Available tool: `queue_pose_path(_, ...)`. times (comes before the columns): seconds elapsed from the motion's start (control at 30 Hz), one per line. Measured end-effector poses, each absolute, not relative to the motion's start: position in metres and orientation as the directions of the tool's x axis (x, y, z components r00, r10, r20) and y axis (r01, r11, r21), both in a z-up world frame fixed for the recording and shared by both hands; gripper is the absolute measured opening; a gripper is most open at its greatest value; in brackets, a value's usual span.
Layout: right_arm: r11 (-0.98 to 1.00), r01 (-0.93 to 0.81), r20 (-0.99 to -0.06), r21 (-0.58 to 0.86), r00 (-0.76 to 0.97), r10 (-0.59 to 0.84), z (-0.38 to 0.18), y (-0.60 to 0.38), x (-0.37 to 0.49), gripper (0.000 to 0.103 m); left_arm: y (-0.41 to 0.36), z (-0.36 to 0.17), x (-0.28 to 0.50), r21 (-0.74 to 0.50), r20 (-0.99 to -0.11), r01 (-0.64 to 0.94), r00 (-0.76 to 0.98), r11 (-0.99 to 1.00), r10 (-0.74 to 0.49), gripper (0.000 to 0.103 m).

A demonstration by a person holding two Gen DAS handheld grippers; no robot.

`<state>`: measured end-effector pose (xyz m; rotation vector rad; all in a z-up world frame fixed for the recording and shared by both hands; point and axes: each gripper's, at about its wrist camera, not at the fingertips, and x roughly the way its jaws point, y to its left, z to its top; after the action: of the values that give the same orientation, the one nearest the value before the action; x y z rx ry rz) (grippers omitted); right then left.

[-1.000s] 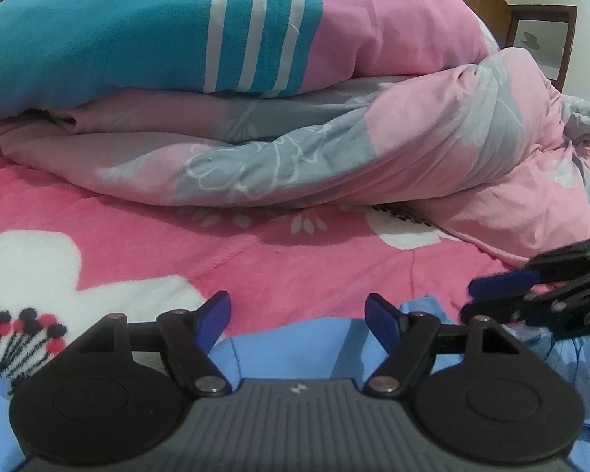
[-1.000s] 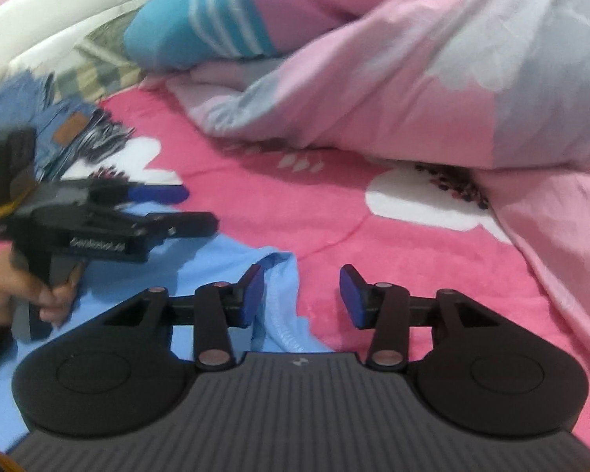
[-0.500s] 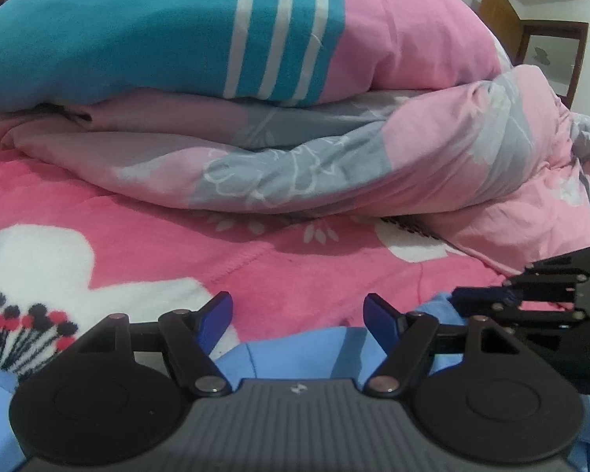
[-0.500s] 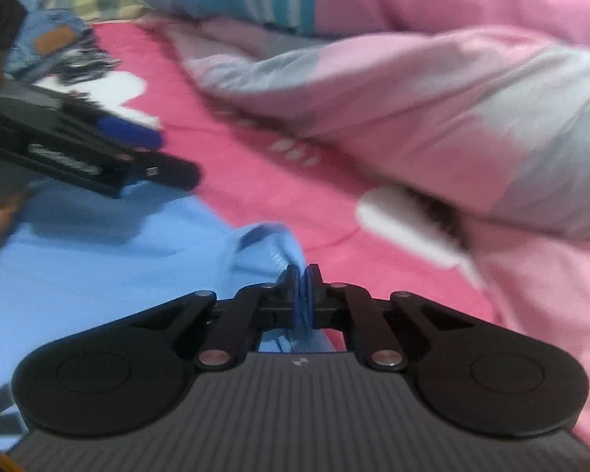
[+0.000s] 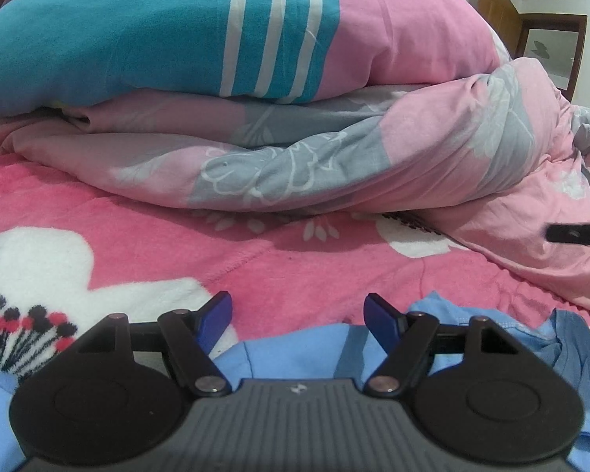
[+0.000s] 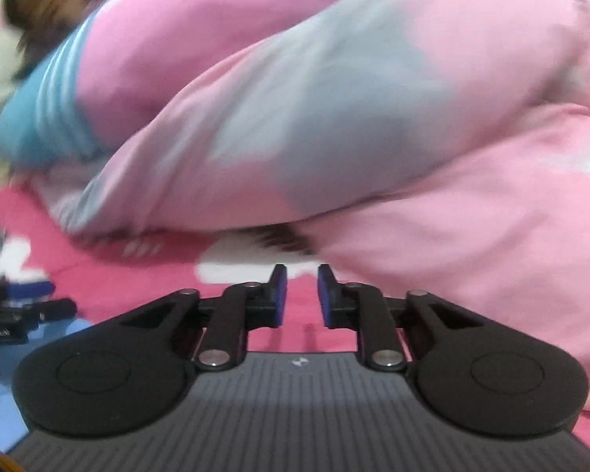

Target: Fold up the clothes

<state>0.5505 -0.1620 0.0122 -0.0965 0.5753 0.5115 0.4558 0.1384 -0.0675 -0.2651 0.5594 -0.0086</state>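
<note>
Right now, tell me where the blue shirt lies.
In the left wrist view, the blue shirt lies on the pink blanket, bottom centre, under the left claw.

My left gripper points forward and somewhat down, its jaws standing wide apart with nothing pinched between the pads. My right gripper tilts down as well; its jaws are opening, a narrow gap showing, and nothing sits between them.
</note>
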Motion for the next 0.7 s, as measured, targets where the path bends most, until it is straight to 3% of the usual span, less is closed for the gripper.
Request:
queue_pose_path(0.13, 0.865, -0.498, -0.634, 0.069, 0.647, 0.423, 0.005, -0.205, 0.548, 0.031, 0.138, -0.068, 0.456, -0.247, -0.523, -0.063, 0.848, 0.967, -0.078, 0.076)
queue_pose_path(0.2, 0.864, -0.499, -0.682, 0.064, 0.610, 0.403, -0.007, -0.209, 0.549, 0.048, 0.137, -0.069, 0.456, -0.247, -0.523, -0.063, 0.849, 0.967, -0.078, 0.076)
queue_pose_path(0.23, 0.864, -0.499, -0.702, 0.064, 0.593, 0.394, -0.013, -0.211, 0.550, 0.050, 0.137, -0.070, 0.456, -0.247, -0.523, -0.063, 0.848, 0.967, -0.078, 0.076)
queue_pose_path(0.47, 0.864, -0.492, -0.774, 0.110, 0.503, 0.384, -0.041, -0.209, 0.565, 0.051, 0.137, -0.071, 0.455, -0.253, -0.522, -0.061, 0.849, 0.966, -0.083, 0.076)
queue_pose_path(0.53, 0.844, -0.533, -0.785, 0.065, 0.495, 0.373, -0.041, -0.203, 0.562, 0.041, 0.137, -0.071, 0.456, -0.255, -0.522, -0.061, 0.849, 0.965, -0.084, 0.076)
queue_pose_path(0.57, 0.830, -0.554, -0.787, 0.057, 0.487, 0.379, -0.039, -0.200, 0.561, 0.018, 0.137, -0.071, 0.456, -0.255, -0.522, -0.061, 0.849, 0.965, -0.084, 0.076)
queue_pose_path(0.6, 0.815, -0.579, -0.786, 0.034, 0.488, 0.380, -0.037, -0.196, 0.557, 0.005, 0.137, -0.071, 0.455, -0.256, -0.521, -0.061, 0.849, 0.965, -0.085, 0.076)
queue_pose_path(0.7, 0.755, -0.639, -0.755, -0.148, 0.566, 0.330, -0.034, -0.179, 0.534, 0.002, 0.137, -0.071, 0.455, -0.261, -0.520, -0.061, 0.850, 0.963, -0.087, 0.076)
